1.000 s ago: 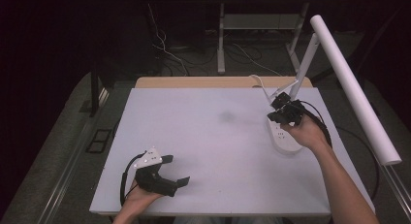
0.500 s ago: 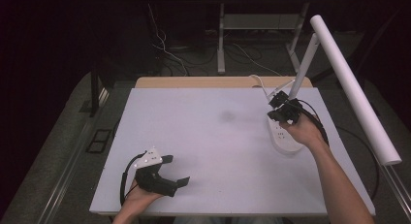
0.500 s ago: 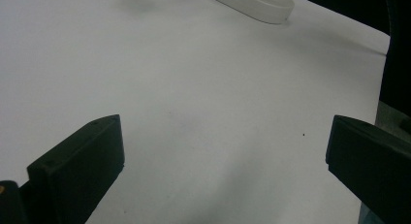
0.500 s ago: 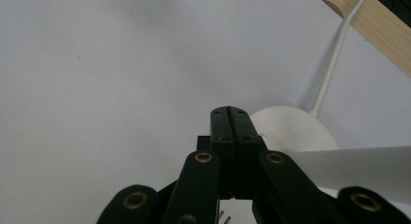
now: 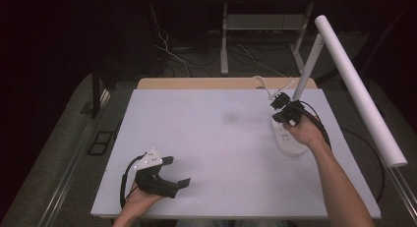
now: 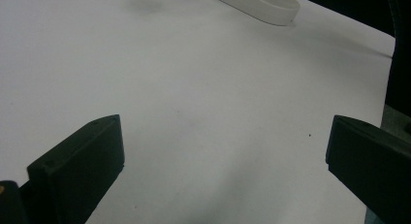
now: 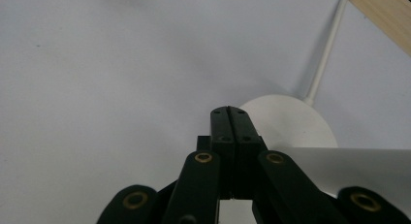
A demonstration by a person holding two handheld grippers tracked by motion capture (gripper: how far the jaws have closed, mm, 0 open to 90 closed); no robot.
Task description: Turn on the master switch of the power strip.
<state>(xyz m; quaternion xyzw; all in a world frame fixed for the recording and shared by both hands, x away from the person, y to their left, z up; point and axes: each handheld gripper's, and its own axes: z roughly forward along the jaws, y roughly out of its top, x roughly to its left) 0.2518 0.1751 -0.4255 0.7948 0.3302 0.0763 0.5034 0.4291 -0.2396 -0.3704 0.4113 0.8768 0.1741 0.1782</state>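
Note:
A white desk lamp stands at the table's far right, its oval base (image 5: 289,141) under my right hand. The thin stem (image 5: 307,70) rises to a long white tube head (image 5: 361,89). My right gripper (image 5: 278,105) hovers over the far end of the base, jaws pressed together with nothing between them. In the right gripper view the shut right gripper (image 7: 230,112) points down at the base's round end (image 7: 291,124), beside the stem (image 7: 324,54). My left gripper (image 5: 178,171) rests near the front left edge, jaws wide apart. In the left gripper view the left gripper (image 6: 224,132) frames bare table; the base (image 6: 261,3) lies far off.
The white tabletop (image 5: 216,133) has a wooden strip (image 5: 206,83) along its back edge. The lamp's tube head overhangs the right edge of the table. Cables and a metal frame (image 5: 225,40) lie on the dark floor behind.
My right hand has shifted slightly left and lower over the lamp base, jaws still together. The left gripper has not moved.

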